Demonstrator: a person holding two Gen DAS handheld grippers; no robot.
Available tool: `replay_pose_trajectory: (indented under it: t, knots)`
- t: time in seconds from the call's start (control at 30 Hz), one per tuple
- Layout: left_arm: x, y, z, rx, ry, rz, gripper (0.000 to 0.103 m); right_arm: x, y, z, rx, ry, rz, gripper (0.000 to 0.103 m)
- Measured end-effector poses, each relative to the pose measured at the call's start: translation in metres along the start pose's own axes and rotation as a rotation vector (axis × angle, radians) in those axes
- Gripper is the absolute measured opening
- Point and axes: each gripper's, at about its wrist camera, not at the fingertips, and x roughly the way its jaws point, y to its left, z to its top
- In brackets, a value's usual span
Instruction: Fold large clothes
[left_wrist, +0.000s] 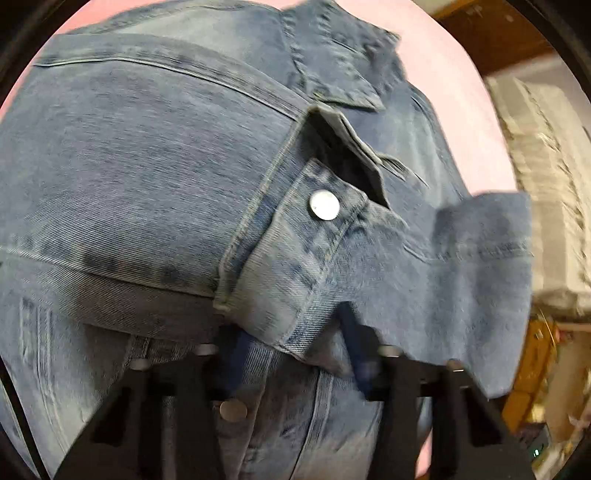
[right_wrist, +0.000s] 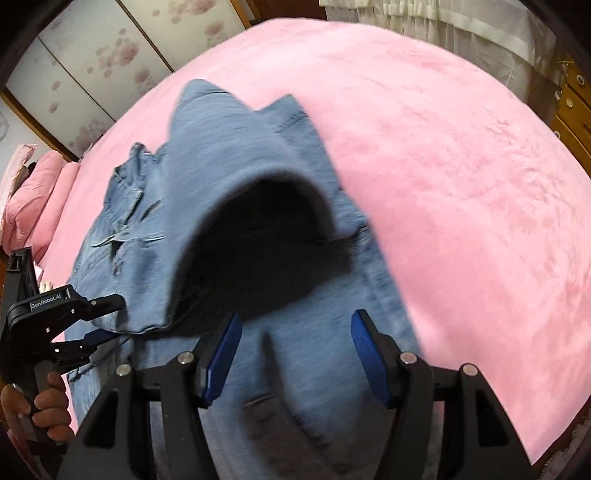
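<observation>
A light blue denim jacket (right_wrist: 280, 177) lies on a pink bed (right_wrist: 461, 184). In the left wrist view the jacket (left_wrist: 129, 184) fills the frame, with a sleeve cuff (left_wrist: 280, 266) and its metal button (left_wrist: 324, 205) draped over my left gripper (left_wrist: 295, 343). The left jaws stand apart with the cuff between them. My right gripper (right_wrist: 295, 332) is open, its blue pads (right_wrist: 221, 358) spread just above the jacket's near part. A raised fold of the jacket arches in front of it. The left gripper also shows in the right wrist view (right_wrist: 92, 321), at the jacket's left edge.
Pink pillows (right_wrist: 33, 199) lie at the far left of the bed. A sliding door with a flower print (right_wrist: 92, 62) stands behind. White curtains (right_wrist: 443, 26) and a wooden drawer unit (right_wrist: 572, 103) are at the back right. A hand (right_wrist: 44, 406) holds the left gripper.
</observation>
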Motion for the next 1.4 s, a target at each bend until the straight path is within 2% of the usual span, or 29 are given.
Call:
replay_pose_trajectory:
  t: [0.1,0.23,0.37,0.4,0.5,0.57,0.6,0.7,0.73,0.83,0.97,1.03,1.1,1.2,1.3,1.33,1.4]
  knots:
    - [0.001,-0.010,-0.002,-0.039,-0.045,0.048,0.015,0.010,-0.012,0.012,0.004,0.043,0.005,0.062]
    - [-0.012,-0.031,0.000,-0.090,-0.133,-0.001,0.013,0.025,-0.015,0.027,-0.042,0.069,-0.019,0.062]
    - [-0.039,-0.079,0.027,-0.049,-0.243,-0.099,0.011,0.037,-0.013,0.041,-0.071,0.078,-0.031,0.062]
    - [-0.052,-0.094,0.037,-0.036,-0.287,-0.147,0.011,0.039,-0.011,0.045,-0.083,0.074,-0.038,0.062]
    - [-0.092,-0.117,0.057,-0.010,-0.393,-0.224,0.010,0.042,-0.007,0.053,-0.117,0.082,-0.070,0.062]
    - [-0.118,-0.122,0.062,0.007,-0.474,-0.259,0.010,0.040,-0.008,0.055,-0.119,0.074,-0.073,0.062]
    - [-0.136,-0.121,0.062,0.016,-0.539,-0.274,0.010,0.039,-0.009,0.056,-0.118,0.070,-0.068,0.062]
    - [-0.168,-0.097,0.054,0.017,-0.651,-0.241,0.010,0.036,-0.011,0.055,-0.131,0.073,-0.056,0.062]
    - [-0.175,-0.084,0.049,0.006,-0.659,-0.221,0.010,0.035,-0.012,0.054,-0.137,0.074,-0.059,0.062]
    - [-0.156,-0.046,0.036,-0.043,-0.595,-0.112,0.010,0.034,-0.018,0.051,-0.133,0.072,-0.063,0.062]
    - [-0.087,0.012,0.014,-0.156,-0.433,0.084,0.010,0.034,-0.026,0.050,-0.101,0.071,-0.047,0.062]
    - [-0.061,0.035,-0.001,-0.202,-0.353,0.137,0.011,0.034,-0.027,0.050,-0.112,0.072,-0.054,0.062]
    - [-0.045,0.047,-0.012,-0.224,-0.312,0.154,0.012,0.030,-0.029,0.044,-0.121,0.069,-0.064,0.062]
    - [-0.042,0.046,-0.021,-0.212,-0.314,0.138,0.013,0.026,-0.033,0.049,-0.123,0.030,-0.096,0.062]
    - [-0.040,0.047,-0.014,-0.201,-0.286,0.151,0.014,0.019,-0.043,0.054,-0.084,-0.006,-0.090,0.062]
    - [-0.038,0.050,-0.011,-0.208,-0.276,0.155,0.017,0.019,-0.046,0.055,-0.053,-0.007,-0.085,0.062]
    - [-0.036,0.051,-0.003,-0.241,-0.244,0.193,0.032,0.018,-0.052,0.054,0.018,0.003,-0.063,0.062]
